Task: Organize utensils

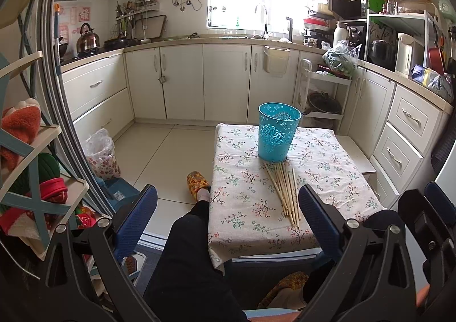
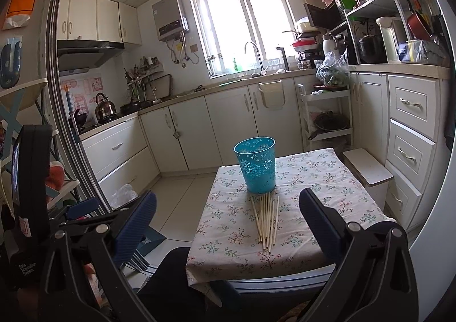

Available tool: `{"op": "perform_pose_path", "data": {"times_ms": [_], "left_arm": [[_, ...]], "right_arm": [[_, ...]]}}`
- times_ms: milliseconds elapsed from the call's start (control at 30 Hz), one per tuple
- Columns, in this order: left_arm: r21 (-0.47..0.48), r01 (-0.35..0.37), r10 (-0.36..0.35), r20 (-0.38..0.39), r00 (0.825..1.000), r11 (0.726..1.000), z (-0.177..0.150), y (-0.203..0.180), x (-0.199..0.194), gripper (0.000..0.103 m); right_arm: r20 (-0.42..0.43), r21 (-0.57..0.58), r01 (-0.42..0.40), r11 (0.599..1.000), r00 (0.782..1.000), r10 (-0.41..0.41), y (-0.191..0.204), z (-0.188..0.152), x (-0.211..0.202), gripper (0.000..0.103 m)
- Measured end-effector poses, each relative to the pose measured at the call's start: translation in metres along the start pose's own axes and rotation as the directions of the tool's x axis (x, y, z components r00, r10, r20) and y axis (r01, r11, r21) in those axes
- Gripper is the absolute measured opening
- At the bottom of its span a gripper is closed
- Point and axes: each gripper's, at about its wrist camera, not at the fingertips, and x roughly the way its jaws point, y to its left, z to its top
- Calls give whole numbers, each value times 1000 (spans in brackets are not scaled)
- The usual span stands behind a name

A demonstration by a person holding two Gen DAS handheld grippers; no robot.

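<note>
On floral table, chopsticks (image 2: 266,222) before teal cup (image 2: 256,164), ahead of both wide-open, empty claws (image 2: 228,226).

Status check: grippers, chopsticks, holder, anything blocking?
Left gripper and right gripper open, empty. Chopsticks loose on tablecloth, touching upright blue holder. Path clear.

Open air is seen above the floral tablecloth (image 2: 327,208) on every side. Passage along its middle is blocked only by the upright blue holder (image 2: 257,168) and the chopsticks (image 2: 266,222) fanned just before it; bare cloth is left either side.
</note>
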Motion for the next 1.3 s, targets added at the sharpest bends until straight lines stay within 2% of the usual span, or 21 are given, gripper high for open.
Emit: {"op": "perform_pose_path", "data": {"times_ms": [567, 633, 667, 700, 900, 1033, 1200, 1300], "left_arm": [[11, 4, -4, -5, 1000, 1000, -3, -1, 0, 95], [11, 5, -5, -5, 1000, 1000, -3, -1, 0, 95], [11, 5, -5, -6, 1000, 1000, -3, -2, 0, 95], [12, 4, -4, -7, 1000, 1000, -3, -2, 0, 95], [27, 13, -12, -16, 1000, 1000, -3, -6, 3, 95], [29, 17, -16, -26, 1000, 999, -4, -7, 7, 95], [36, 28, -27, -31, 999, 999, -2, -10, 17, 95], [36, 38, -36, -70, 997, 999, -2, -10, 39, 95]], "right_arm": [[-30, 0, 1, 1000, 1000, -1, 4, 0, 2, 96], [-1, -9, -4, 1000, 1000, 4, 3, -1, 1, 96], [-5, -4, -5, 1000, 1000, 5, 2, 0, 1, 96], [-47, 7, 3, 1000, 999, -2, 3, 1, 3, 96], [-75, 15, -3, 1000, 997, 4, 0, 1, 6, 96], [-61, 9, -12, 1000, 998, 13, -6, 0, 8, 96], [-59, 12, -4, 1000, 998, 5, -11, -1, 17, 96], [-82, 21, 22, 1000, 996, -21, -23, 1, 33, 96]]}}
